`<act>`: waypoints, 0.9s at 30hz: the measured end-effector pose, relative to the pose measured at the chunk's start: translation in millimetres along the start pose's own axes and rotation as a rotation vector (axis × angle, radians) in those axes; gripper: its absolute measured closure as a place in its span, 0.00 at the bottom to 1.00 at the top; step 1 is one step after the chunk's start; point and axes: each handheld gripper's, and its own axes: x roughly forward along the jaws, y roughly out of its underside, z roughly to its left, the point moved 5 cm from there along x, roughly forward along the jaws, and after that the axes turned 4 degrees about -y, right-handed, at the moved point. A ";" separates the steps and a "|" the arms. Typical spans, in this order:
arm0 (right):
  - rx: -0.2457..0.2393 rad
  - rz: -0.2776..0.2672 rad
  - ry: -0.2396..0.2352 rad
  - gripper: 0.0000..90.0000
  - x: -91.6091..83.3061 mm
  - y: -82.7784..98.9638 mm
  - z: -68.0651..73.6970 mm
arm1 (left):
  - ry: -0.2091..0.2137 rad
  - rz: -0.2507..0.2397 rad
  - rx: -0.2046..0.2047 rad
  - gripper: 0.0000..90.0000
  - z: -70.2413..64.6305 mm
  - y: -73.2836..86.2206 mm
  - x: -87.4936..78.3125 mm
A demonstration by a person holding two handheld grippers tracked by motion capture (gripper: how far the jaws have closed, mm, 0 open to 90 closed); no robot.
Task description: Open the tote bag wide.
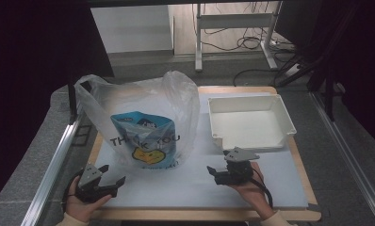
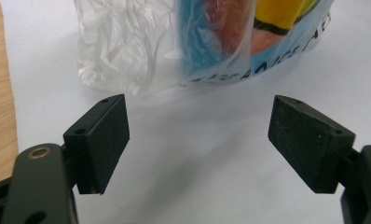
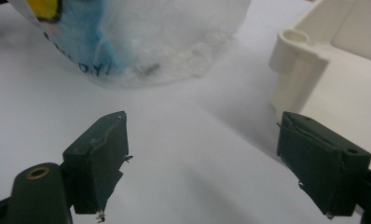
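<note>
Both tongs, left tongs (image 1: 111, 177) and right tongs (image 1: 213, 171), are gaping empty, flanking the plastic bag (image 1: 143, 120) standing mid-worktop (image 1: 195, 188); likely approaching, next gripping its handles.

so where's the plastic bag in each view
High view: the bag stands left of centre on the mat, beside the white tray.
Left gripper view: top centre, beyond the open jaws.
Right gripper view: top left.
Shared landmark: the yellow and blue print on the bag.
</note>
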 end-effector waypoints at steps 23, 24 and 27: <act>0.044 -0.005 0.019 0.21 -6.9 21.7 -9.9 | 0.015 -0.020 -0.033 0.25 5.3 -5.2 7.0; 0.049 -0.006 0.020 0.21 -7.1 20.8 -8.9 | 0.022 -0.021 -0.037 0.25 5.3 -5.3 6.7; 0.047 -0.007 0.016 0.21 -7.3 17.9 -5.2 | 0.038 -0.030 -0.043 0.25 5.5 -5.5 4.6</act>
